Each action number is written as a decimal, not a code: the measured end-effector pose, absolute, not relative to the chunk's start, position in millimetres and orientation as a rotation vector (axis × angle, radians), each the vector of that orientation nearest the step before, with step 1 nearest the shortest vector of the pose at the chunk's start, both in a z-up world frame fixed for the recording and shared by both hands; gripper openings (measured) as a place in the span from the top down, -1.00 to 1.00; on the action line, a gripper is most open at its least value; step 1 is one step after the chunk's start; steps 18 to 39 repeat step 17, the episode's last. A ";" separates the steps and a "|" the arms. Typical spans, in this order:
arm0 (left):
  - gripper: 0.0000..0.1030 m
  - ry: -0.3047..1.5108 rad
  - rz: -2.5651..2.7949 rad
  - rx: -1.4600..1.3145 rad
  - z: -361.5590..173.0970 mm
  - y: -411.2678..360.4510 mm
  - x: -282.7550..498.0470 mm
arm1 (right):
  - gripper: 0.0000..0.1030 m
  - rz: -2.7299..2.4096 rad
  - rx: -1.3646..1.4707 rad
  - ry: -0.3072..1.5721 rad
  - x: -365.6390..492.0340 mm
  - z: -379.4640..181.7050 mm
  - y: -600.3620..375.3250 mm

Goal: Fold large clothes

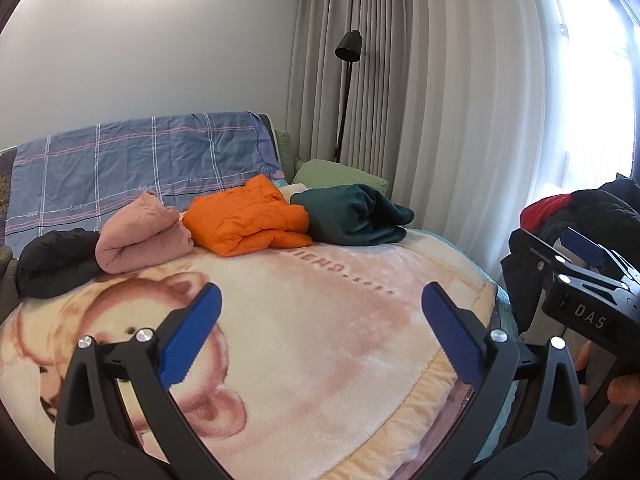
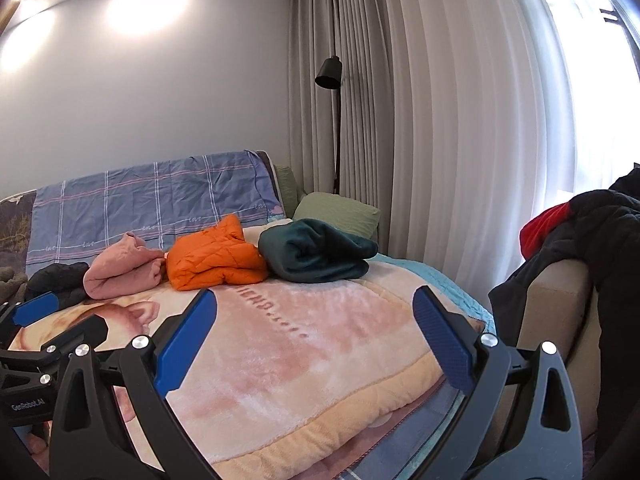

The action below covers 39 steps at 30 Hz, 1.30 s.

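Listing from the clothes outward: four folded bundles sit in a row at the far end of the bed, a black garment (image 1: 56, 262), a pink garment (image 1: 140, 236), an orange puffer jacket (image 1: 244, 220) and a dark green garment (image 1: 352, 216), each touching its neighbour. A heap of dark clothes (image 2: 588, 236) with something red in it lies unfolded on a beige armchair (image 2: 556, 312) off the bed's right edge. My left gripper (image 1: 320, 320) and right gripper (image 2: 314, 320) both hang above the fleece bear blanket (image 1: 312, 344) with fingers spread wide and nothing between them. The near half of the blanket lies bare under both. Beyond: a blue plaid sheet (image 1: 140, 160) over the headboard, a green pillow (image 1: 340, 174), a black floor lamp (image 1: 348, 48), grey curtains (image 1: 400, 80). Only my left view shows the bear print and fingers of a hand (image 1: 620, 390) on the right gripper's handle; only the right shows the armchair's side.
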<state>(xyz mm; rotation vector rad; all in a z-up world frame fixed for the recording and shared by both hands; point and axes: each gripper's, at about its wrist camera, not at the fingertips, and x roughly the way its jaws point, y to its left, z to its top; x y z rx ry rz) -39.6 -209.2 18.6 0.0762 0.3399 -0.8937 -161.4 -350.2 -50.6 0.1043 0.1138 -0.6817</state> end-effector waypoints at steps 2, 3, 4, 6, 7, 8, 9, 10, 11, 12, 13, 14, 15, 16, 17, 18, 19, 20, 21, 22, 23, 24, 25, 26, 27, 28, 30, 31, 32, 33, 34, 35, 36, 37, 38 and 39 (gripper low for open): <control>-0.96 0.338 -0.887 0.080 17.7 -209.1 -39.8 | -0.91 -0.684 0.106 0.114 -162.0 -50.5 -350.0; -0.96 0.338 -0.885 0.081 17.3 -209.2 -40.2 | -0.91 -0.684 0.106 0.116 -162.2 -50.7 -349.8; -0.96 0.340 -0.886 0.083 16.6 -209.7 -40.4 | -0.91 -0.683 0.105 0.118 -162.1 -50.6 -349.9; -0.96 0.342 -0.882 0.090 15.9 -211.3 -40.6 | -0.91 -0.685 0.103 0.125 -161.2 -51.2 -349.8; -0.96 0.342 -0.880 0.094 15.5 -212.2 -40.9 | -0.91 -0.684 0.102 0.128 -161.0 -51.3 -349.7; -0.96 0.341 -0.878 0.100 14.6 -213.2 -41.6 | -0.91 -0.683 0.103 0.130 -160.9 -51.6 -349.8; -0.96 0.341 -0.878 0.104 14.1 -214.2 -42.1 | -0.91 -0.684 0.103 0.132 -161.1 -52.0 -349.7; -0.96 0.343 -0.881 0.107 13.5 -214.7 -42.4 | -0.91 -0.685 0.103 0.133 -161.1 -52.3 -349.7; -0.96 0.345 -0.885 0.108 12.6 -215.3 -42.5 | -0.91 -0.685 0.103 0.133 -160.8 -52.5 -349.5; -0.96 0.347 -0.886 0.109 12.0 -215.6 -42.4 | -0.91 -0.685 0.104 0.134 -160.7 -52.6 -349.5; -0.96 0.350 -0.886 0.111 11.2 -216.0 -42.3 | -0.91 -0.686 0.104 0.135 -160.7 -52.6 -349.5; -0.96 0.351 -0.885 0.112 10.6 -216.0 -42.3 | -0.91 -0.688 0.104 0.136 -160.8 -53.2 -349.6; -0.96 0.351 -0.884 0.113 10.4 -216.0 -42.0 | -0.91 -0.688 0.104 0.137 -161.0 -53.6 -349.6; -0.96 0.350 -0.882 0.114 10.1 -215.9 -42.1 | -0.91 -0.689 0.103 0.137 -161.3 -53.9 -349.3; -0.96 0.350 -0.880 0.116 9.7 -215.7 -42.1 | -0.91 -0.689 0.103 0.137 -161.2 -53.9 -349.4; -0.96 0.350 -0.880 0.116 9.7 -215.7 -42.1 | -0.91 -0.689 0.103 0.137 -161.2 -53.9 -349.4; -0.96 0.350 -0.880 0.116 9.7 -215.7 -42.1 | -0.91 -0.689 0.103 0.137 -161.2 -53.9 -349.4; -0.96 0.350 -0.880 0.116 9.7 -215.7 -42.1 | -0.91 -0.689 0.103 0.137 -161.2 -53.9 -349.4; -0.96 0.350 -0.880 0.116 9.7 -215.7 -42.1 | -0.91 -0.689 0.103 0.137 -161.2 -53.9 -349.4; -0.96 0.350 -0.880 0.116 9.7 -215.7 -42.1 | -0.91 -0.689 0.103 0.137 -161.2 -53.9 -349.4; -0.96 0.350 -0.880 0.116 9.7 -215.7 -42.1 | -0.91 -0.689 0.103 0.137 -161.2 -53.9 -349.4; -0.96 0.350 -0.880 0.116 9.7 -215.7 -42.1 | -0.91 -0.689 0.103 0.137 -161.2 -53.9 -349.4; -0.96 0.350 -0.880 0.116 9.7 -215.7 -42.1 | -0.91 -0.689 0.103 0.137 -161.2 -53.9 -349.4; -0.96 0.350 -0.880 0.116 9.7 -215.7 -42.1 | -0.91 -0.689 0.103 0.137 -161.2 -53.9 -349.4; -0.96 0.350 -0.880 0.116 9.7 -215.7 -42.1 | -0.91 -0.689 0.103 0.137 -161.2 -53.9 -349.4; -0.96 0.350 -0.880 0.116 9.7 -215.7 -42.1 | -0.91 -0.689 0.103 0.137 -161.2 -53.9 -349.4; -0.96 0.350 -0.880 0.116 9.7 -215.7 -42.1 | -0.91 -0.689 0.103 0.137 -161.2 -53.9 -349.4; -0.96 0.350 -0.880 0.116 9.7 -215.7 -42.1 | -0.91 -0.689 0.103 0.137 -161.2 -53.9 -349.4; -0.96 0.350 -0.880 0.116 9.7 -215.7 -42.1 | -0.91 -0.689 0.103 0.137 -161.2 -53.9 -349.4; -0.96 0.350 -0.880 0.116 9.7 -215.7 -42.1 | -0.91 -0.689 0.103 0.137 -161.2 -53.9 -349.4; -0.96 0.350 -0.880 0.116 9.7 -215.7 -42.1 | -0.91 -0.689 0.103 0.137 -161.2 -53.9 -349.4; -0.96 0.350 -0.880 0.116 9.7 -215.7 -42.1 | -0.91 -0.689 0.103 0.137 -161.2 -53.9 -349.4; -0.96 0.350 -0.880 0.116 9.7 -215.7 -42.1 | -0.91 -0.689 0.103 0.137 -161.2 -53.9 -349.4; -0.96 0.350 -0.880 0.116 9.7 -215.7 -42.1 | -0.91 -0.689 0.103 0.137 -161.2 -53.9 -349.4; -0.96 0.350 -0.880 0.116 9.7 -215.7 -42.1 | -0.91 -0.689 0.103 0.137 -161.2 -53.9 -349.4; -0.96 0.350 -0.880 0.116 9.7 -215.7 -42.1 | -0.91 -0.689 0.103 0.137 -161.2 -53.9 -349.4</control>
